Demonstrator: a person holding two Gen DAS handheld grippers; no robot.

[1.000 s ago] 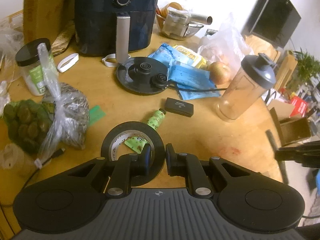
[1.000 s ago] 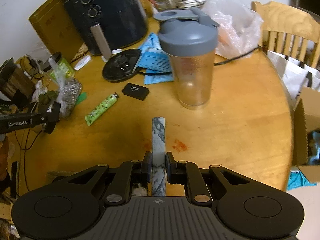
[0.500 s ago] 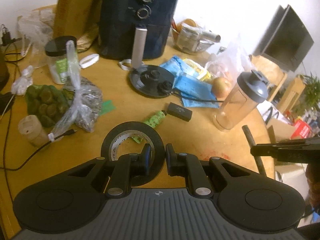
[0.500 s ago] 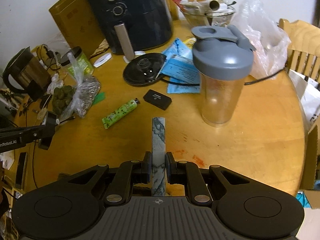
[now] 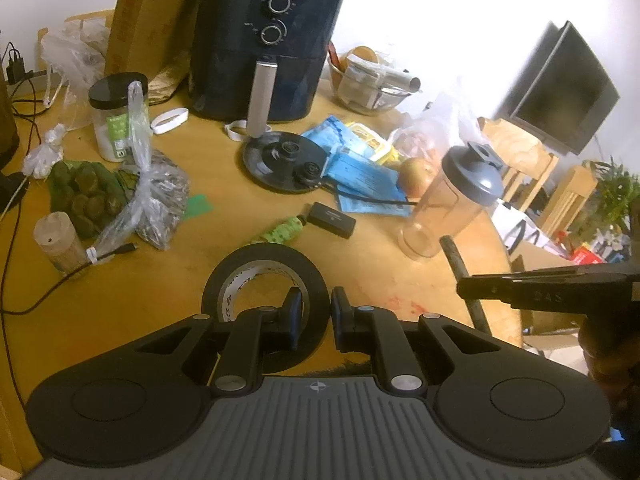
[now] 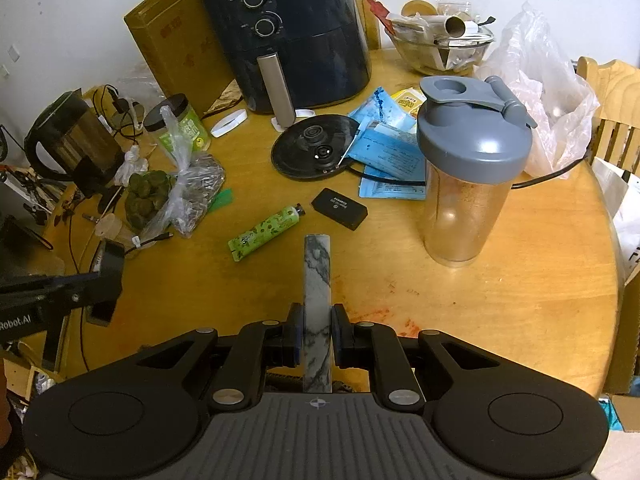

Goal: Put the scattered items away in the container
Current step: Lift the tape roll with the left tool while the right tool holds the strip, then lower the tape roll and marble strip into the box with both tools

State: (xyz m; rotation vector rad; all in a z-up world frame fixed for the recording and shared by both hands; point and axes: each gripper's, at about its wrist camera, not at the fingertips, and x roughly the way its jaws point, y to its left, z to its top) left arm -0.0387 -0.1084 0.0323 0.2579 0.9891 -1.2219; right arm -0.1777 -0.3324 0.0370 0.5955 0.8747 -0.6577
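Note:
My left gripper [image 5: 316, 308] is shut on a black tape roll [image 5: 260, 264], one finger inside its hole and one outside, holding it above the wooden table [image 5: 168, 292]. My right gripper [image 6: 317, 320] is shut on a flat grey-white marbled bar [image 6: 317, 264] that sticks out forward over the table. In the left wrist view that bar [image 5: 460, 272] looks dark at the right, in the other gripper. On the table lie a green tube [image 6: 264, 232] and a small black box [image 6: 339, 208].
A shaker bottle [image 6: 468, 176] stands right of centre. An air fryer [image 6: 296, 32], kettle base [image 6: 316, 148], blue packets [image 6: 388, 152], glass bowl [image 6: 440, 48], jar [image 5: 114, 116] and bagged greens [image 5: 88, 196] crowd the back and left. A cardboard box [image 5: 536, 264] sits past the table's right edge.
Both grippers have lifted and drawn back from the table, so more of it shows. The tape roll and the marbled bar stay gripped.

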